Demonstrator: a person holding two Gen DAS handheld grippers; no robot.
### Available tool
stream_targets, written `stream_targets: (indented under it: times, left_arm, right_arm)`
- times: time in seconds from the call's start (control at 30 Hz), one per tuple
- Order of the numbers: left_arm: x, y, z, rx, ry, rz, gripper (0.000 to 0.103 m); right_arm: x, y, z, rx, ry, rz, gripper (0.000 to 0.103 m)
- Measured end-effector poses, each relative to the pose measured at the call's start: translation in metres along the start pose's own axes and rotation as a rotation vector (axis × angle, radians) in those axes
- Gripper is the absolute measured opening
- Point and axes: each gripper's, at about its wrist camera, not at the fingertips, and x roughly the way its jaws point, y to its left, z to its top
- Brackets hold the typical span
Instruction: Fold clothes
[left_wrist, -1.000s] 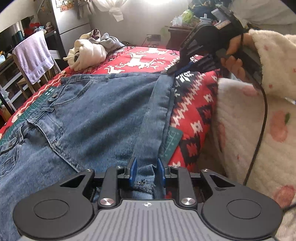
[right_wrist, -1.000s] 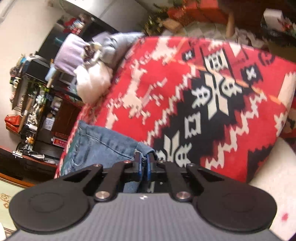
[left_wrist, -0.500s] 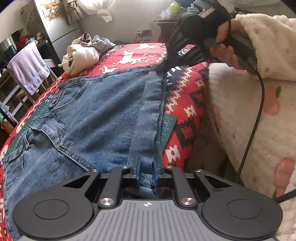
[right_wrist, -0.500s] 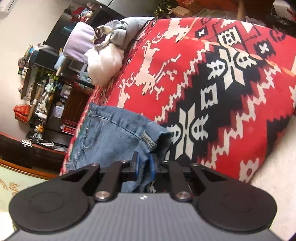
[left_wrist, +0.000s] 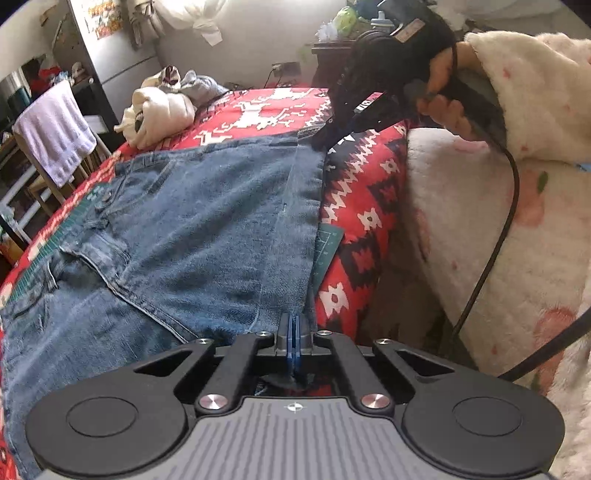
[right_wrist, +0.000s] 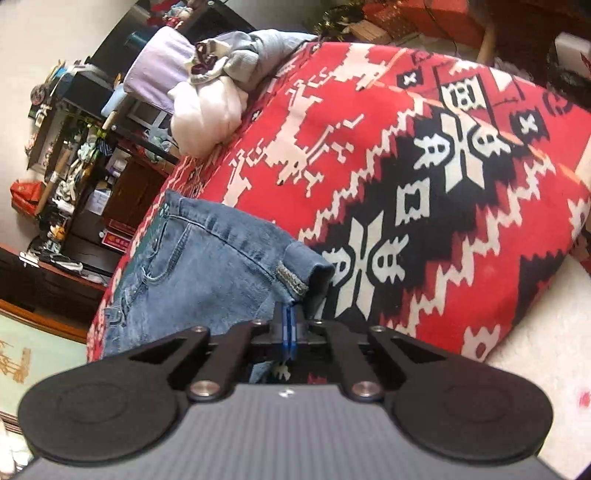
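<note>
with both sets of fingers clenched on the jeans (left_wrist: 207, 229), left gripper (left_wrist: 294, 334) at the near hem and right gripper (right_wrist: 287, 325) at the far hem, i should lift evenly, keeping the edge taut over the red blanket (right_wrist: 424, 155).

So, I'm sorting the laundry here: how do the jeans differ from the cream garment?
The jeans are blue denim, spread flat across the red patterned blanket; the cream garment is soft and bunched in a heap at the far end. The grippers pinch only the jeans. Both lie on that blanket.
</note>
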Motion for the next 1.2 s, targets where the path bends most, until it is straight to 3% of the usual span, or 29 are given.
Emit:
stream_targets:
  times: [0.23,0.33,0.5,0.6,0.67,0.8,0.97,1.0,1.2]
  left_arm:
    - [-0.014,0.005,0.004,-0.089,-0.047,-0.033,0.007]
    - [-0.017,0.009,0.009,-0.124,-0.070,-0.035,0.007]
    - [-0.012,0.014,0.018,-0.200,-0.096,-0.022,0.007]
    - [-0.002,0.019,0.024,-0.276,-0.101,-0.002,0.007]
    - [0.007,0.022,0.028,-0.329,-0.092,0.006,0.007]
    - [0.025,0.022,0.028,-0.374,-0.038,0.018,0.007]
    - [0.018,0.027,0.023,-0.448,-0.056,0.009,0.007]
    - [0.014,0.028,0.023,-0.457,-0.069,0.016,0.007]
    - [-0.017,0.041,0.021,-0.532,-0.147,0.106,0.034]
  right_arm:
    - [-0.018,0.004,-0.001,-0.073,-0.016,-0.056,0.003]
    - [-0.032,0.021,-0.002,-0.163,-0.049,-0.054,0.004]
    - [-0.025,0.075,-0.025,-0.501,-0.016,-0.012,0.008]
    - [-0.012,0.096,-0.045,-0.681,0.009,-0.057,0.008]
    - [-0.004,0.102,-0.058,-0.788,0.014,-0.139,0.008]
    - [-0.003,0.092,-0.063,-0.764,0.054,-0.190,0.008]
    - [-0.009,0.090,-0.064,-0.749,0.076,-0.204,0.009]
    - [-0.011,0.092,-0.065,-0.754,0.073,-0.208,0.011]
    - [-0.027,0.113,-0.067,-0.783,-0.010,-0.149,0.040]
